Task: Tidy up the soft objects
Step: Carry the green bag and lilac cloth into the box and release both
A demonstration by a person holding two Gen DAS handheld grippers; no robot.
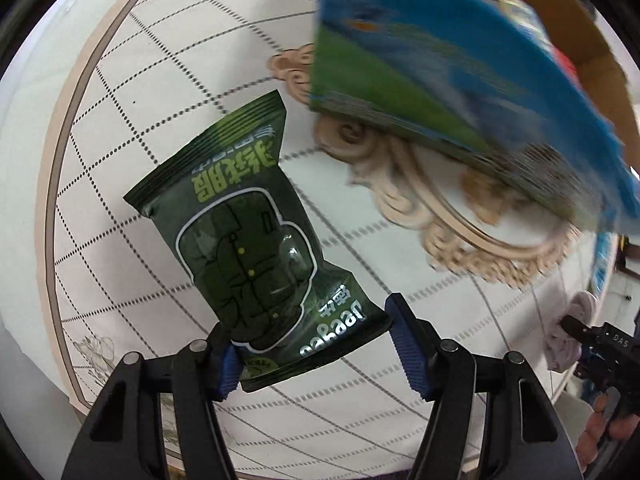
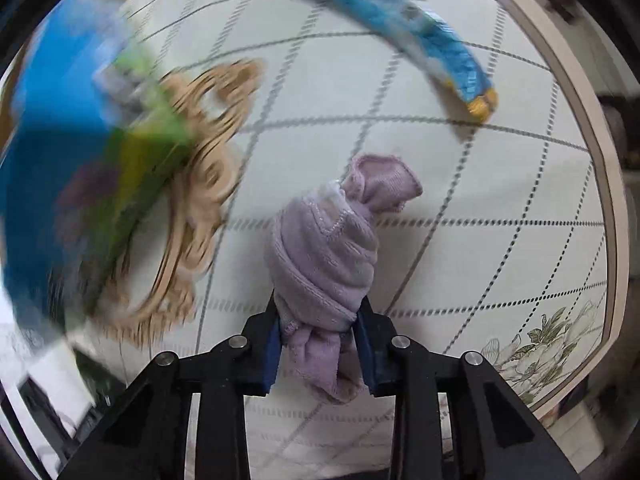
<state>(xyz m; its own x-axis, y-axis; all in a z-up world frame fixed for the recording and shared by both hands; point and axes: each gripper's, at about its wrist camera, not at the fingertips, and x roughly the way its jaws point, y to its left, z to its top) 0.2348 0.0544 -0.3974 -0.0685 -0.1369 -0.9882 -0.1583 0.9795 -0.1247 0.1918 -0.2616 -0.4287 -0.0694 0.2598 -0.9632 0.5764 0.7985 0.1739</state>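
Note:
My left gripper [image 1: 320, 350] holds a dark green snack packet [image 1: 248, 244] by its bottom end; the packet stretches away from me over the tablecloth. My right gripper [image 2: 318, 350] is shut on a rolled lilac sock bundle [image 2: 332, 240], which sticks up between the fingers. The sock [image 1: 568, 336] and right gripper also show at the right edge of the left wrist view. A big blue-and-green bag [image 1: 460, 72] stands at the upper right, blurred; it also shows at the left of the right wrist view [image 2: 60, 152].
A white tablecloth [image 1: 120, 160] with a dotted grid and a beige ornament [image 1: 420, 200] covers the round table. A blue packet with a yellow end [image 2: 424, 44] lies far right. A cardboard box [image 1: 592, 32] stands behind the big bag.

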